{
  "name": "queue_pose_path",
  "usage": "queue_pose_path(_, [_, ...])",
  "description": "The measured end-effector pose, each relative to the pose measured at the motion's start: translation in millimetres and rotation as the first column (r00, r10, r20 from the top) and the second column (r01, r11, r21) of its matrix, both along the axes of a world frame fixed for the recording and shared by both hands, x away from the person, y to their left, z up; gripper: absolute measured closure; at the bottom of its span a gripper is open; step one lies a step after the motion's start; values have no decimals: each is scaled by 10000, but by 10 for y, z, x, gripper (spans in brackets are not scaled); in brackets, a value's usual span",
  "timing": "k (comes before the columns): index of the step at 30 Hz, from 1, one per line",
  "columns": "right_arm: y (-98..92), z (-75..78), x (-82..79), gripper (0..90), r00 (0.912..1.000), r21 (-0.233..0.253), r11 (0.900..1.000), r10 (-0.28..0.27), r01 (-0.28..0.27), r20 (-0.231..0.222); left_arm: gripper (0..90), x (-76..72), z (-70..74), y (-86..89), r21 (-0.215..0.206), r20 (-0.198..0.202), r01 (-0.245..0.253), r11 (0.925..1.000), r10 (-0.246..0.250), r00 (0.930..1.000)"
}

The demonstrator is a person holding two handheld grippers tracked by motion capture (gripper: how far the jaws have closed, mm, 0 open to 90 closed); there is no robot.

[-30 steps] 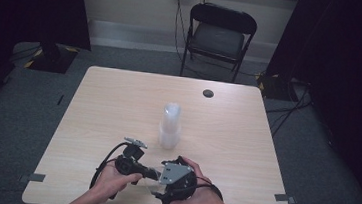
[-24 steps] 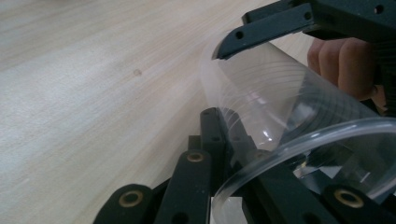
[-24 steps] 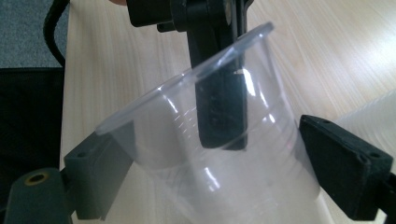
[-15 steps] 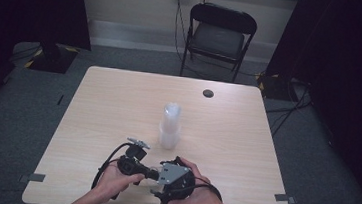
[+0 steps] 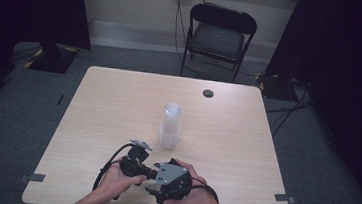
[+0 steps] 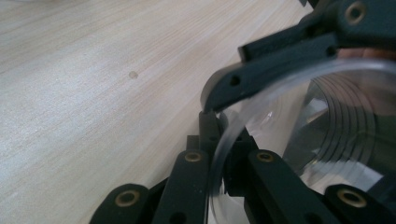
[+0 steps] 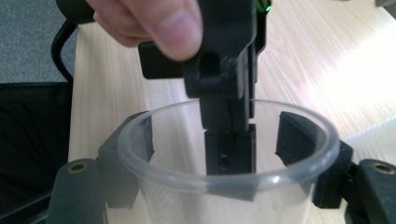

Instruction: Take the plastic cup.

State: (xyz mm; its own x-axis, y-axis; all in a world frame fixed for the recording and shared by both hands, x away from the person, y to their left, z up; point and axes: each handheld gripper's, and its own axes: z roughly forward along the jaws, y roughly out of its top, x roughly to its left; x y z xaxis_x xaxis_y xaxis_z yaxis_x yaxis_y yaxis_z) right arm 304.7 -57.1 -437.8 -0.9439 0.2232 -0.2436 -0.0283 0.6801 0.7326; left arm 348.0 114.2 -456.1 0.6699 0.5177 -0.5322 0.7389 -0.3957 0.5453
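The right hand-held gripper holds a clear plastic cup around its body, one jaw on each side, low over the near edge of the tabletop. The left hand-held gripper is closed narrow on the rim of this cup, one jaw inside and one outside. I think the step is to pull one cup out of another. The next move needs a slow, straight pull apart. A stack of cups stands near the middle.
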Motion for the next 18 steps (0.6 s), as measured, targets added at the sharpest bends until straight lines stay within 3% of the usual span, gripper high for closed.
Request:
queue_pose_path(8, [-13,9,33,287,9995,84,9998,-152,154,-270,880,0,-20,11,-49,187,-36,10000,37,9998])
queue_pose_path(15, [0,12,56,298,9989,262,9995,-138,150,-452,852,-6,-40,104,-481,240,-161,9987,173,9996])
queue_pose_path(18, [1,2,63,299,9988,234,9995,-214,225,-442,824,-8,-32,138,-528,488,-240,9983,266,9985])
